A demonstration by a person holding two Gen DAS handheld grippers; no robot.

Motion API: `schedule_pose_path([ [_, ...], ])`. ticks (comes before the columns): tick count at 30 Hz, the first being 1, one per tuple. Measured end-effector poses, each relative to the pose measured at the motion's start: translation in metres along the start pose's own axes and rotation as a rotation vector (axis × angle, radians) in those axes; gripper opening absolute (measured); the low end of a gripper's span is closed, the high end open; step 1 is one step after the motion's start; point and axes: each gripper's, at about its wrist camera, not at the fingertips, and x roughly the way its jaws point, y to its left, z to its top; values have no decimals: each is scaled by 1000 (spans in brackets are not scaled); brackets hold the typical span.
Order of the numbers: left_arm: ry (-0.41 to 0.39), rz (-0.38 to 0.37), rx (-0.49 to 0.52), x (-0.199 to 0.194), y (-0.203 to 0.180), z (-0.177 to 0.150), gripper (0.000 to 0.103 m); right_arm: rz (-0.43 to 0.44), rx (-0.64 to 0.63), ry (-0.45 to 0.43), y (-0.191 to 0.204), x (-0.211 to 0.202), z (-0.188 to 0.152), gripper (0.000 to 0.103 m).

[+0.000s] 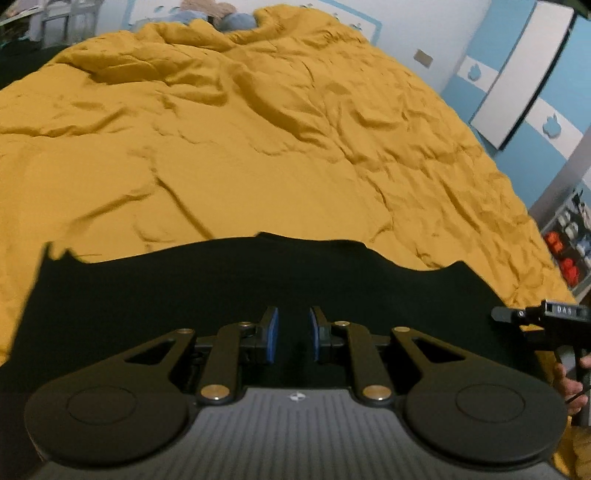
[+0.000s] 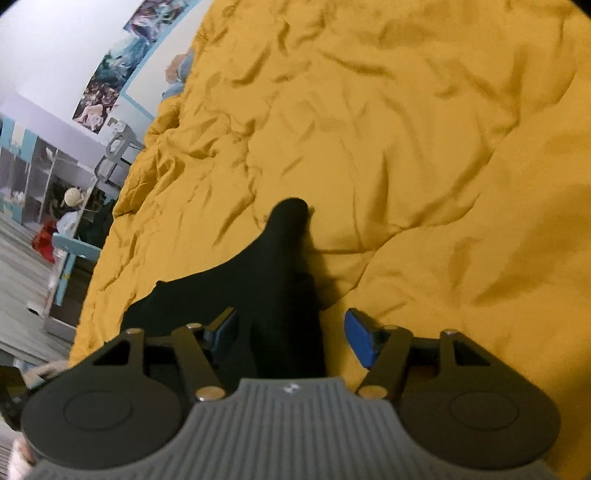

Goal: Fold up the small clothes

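A black garment (image 1: 221, 288) lies spread flat on the yellow bedspread (image 1: 258, 147) at the near edge. My left gripper (image 1: 293, 334) hovers over its middle, jaws a small way apart with nothing between them. In the right wrist view the garment (image 2: 273, 280) runs out to a narrow rounded end, perhaps a sleeve. My right gripper (image 2: 290, 334) is open wide over the garment's right edge, its left pad over black cloth, its right pad over yellow cloth. The right gripper also shows in the left wrist view (image 1: 535, 317) at the garment's right side.
The rumpled yellow bedspread (image 2: 406, 147) covers the whole bed. Pillows or soft toys (image 1: 236, 20) lie at its far end. A blue and white wardrobe (image 1: 517, 92) stands right of the bed. Shelves and a blue chair (image 2: 70, 251) stand left of it.
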Motion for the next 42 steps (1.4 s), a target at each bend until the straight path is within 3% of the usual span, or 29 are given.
schedule_pose_path([
  [3,9,27,23,23,-6,3,19,28,26,8,-5,17,2,57],
  [5,13,24,20,38,-7,4,19,38,23,17,-4,23,3,48],
  [6,11,28,23,43,-8,5,19,46,24,21,-4,26,3,37],
  [7,12,34,25,49,-8,5,19,75,36,35,-5,29,3,18],
  [9,18,43,26,59,-9,5,19,109,64,37,-6,29,3,7],
  [18,8,74,30,81,-13,16,19,132,-6,-10,41,3,3,3],
  [24,-43,65,34,26,-17,30,19,101,-50,-39,95,-23,0,3],
  [30,-115,136,59,-77,2,45,19,131,-101,-63,166,-36,-19,3],
  [36,-103,224,48,-160,41,40,19,121,-154,-30,247,-10,-46,3],
  [42,-98,263,-41,-198,97,15,19,78,-202,7,314,35,-86,4],
])
